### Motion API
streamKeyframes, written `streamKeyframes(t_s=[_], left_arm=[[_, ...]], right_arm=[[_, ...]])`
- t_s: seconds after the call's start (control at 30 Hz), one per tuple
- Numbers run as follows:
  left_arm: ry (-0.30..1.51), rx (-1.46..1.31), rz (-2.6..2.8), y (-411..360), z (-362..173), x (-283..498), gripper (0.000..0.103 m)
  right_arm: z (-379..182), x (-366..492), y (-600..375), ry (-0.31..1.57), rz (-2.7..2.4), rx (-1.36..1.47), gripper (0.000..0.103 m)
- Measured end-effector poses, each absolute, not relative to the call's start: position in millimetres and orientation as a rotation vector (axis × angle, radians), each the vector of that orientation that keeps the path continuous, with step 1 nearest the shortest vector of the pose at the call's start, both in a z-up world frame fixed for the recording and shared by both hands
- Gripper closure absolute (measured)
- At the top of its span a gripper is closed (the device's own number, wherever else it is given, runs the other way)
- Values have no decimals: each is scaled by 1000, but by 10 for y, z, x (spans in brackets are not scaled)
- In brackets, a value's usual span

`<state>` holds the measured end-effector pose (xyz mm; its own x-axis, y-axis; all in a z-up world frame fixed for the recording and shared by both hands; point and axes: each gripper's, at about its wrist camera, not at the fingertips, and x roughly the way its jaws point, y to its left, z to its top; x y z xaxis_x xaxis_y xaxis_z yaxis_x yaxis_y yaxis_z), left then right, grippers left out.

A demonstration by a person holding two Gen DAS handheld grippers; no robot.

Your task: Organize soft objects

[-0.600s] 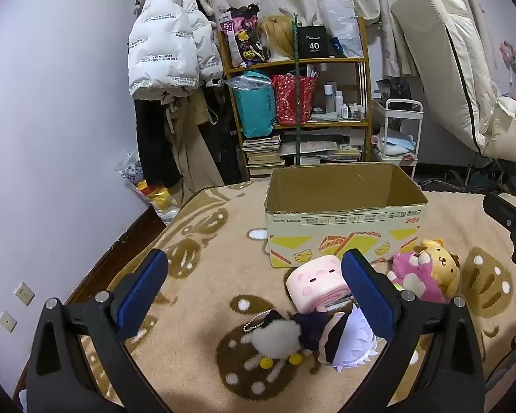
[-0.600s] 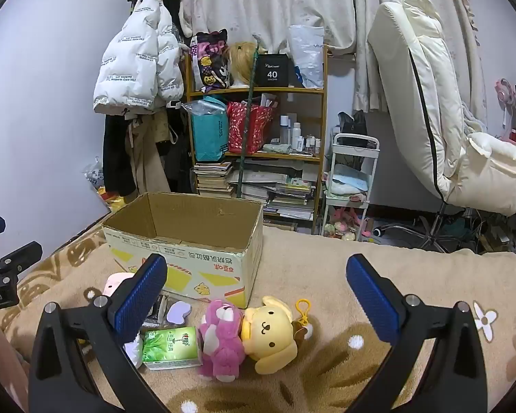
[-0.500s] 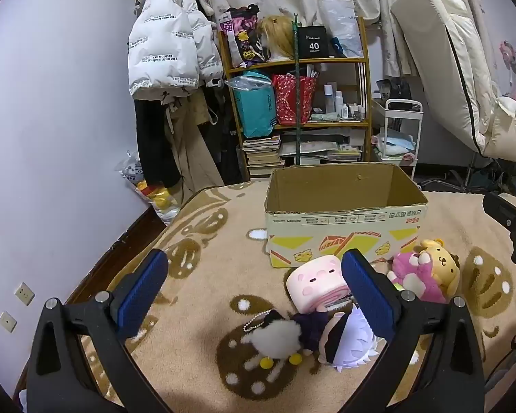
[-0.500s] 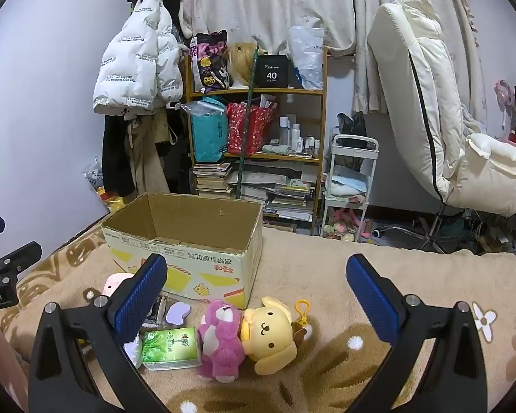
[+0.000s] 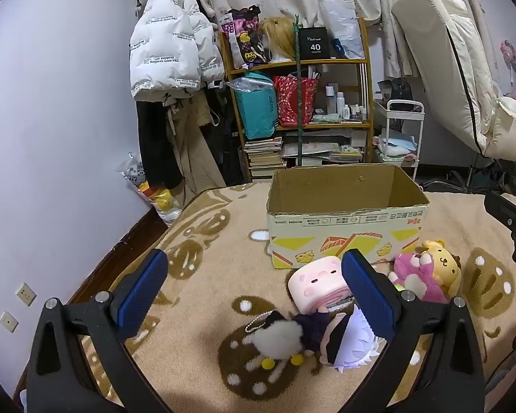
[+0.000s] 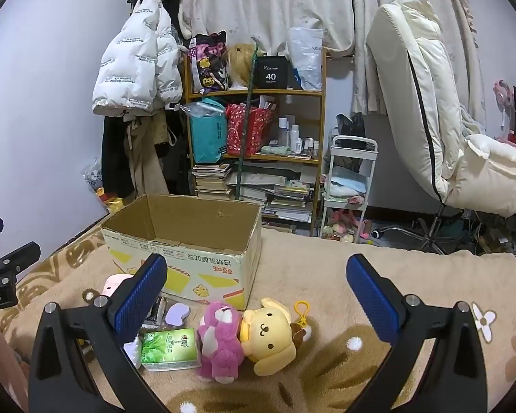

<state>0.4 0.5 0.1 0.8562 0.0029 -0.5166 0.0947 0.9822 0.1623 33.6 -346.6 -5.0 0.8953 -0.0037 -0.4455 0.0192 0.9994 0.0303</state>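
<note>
Left gripper (image 5: 256,287) is spread wide, nothing between its blue pads (image 5: 140,288); it hangs above the beige patterned blanket (image 5: 203,272), short of the toys. Right gripper (image 6: 257,292) is likewise spread wide and empty, held above the same blanket. An open cardboard box (image 5: 345,220) sits upright on the blanket; what shows of its interior is bare. All soft objects lie outside it, along its near printed face. In the left wrist view: a pink cube plush (image 5: 314,287) is just beside the box front, partly hidden by the right-hand pad; in front of it lie a white fluffy keychain plush (image 5: 275,339) with yellow feet and a bead chain, and a chibi doll (image 5: 344,344) with white hair and dark clothes, the two touching. To the right, a pink bear plush (image 5: 414,277) and a yellow dog plush (image 5: 442,268) lie pressed against each other near the box corner. In the right wrist view the same pair, pink bear (image 6: 221,340) and yellow dog (image 6: 270,332), lie side by side, touching, with a yellow clip (image 6: 301,308) near the dog's ear. A green tissue pack (image 6: 170,347) lies against the bear's left side. A small lilac bean-shaped item (image 6: 176,311) rests by the box base; cannot tell what it is. Background: shelf unit (image 6: 254,148) and white puffer jacket (image 6: 137,69).
</note>
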Motion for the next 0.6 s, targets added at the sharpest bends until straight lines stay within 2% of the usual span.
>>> streamKeyframes(t_s=[0.6], left_arm=[[536,185,-46,81,80,-20,3]], right_arm=[[-52,341,-3458,460,-12,32,0]])
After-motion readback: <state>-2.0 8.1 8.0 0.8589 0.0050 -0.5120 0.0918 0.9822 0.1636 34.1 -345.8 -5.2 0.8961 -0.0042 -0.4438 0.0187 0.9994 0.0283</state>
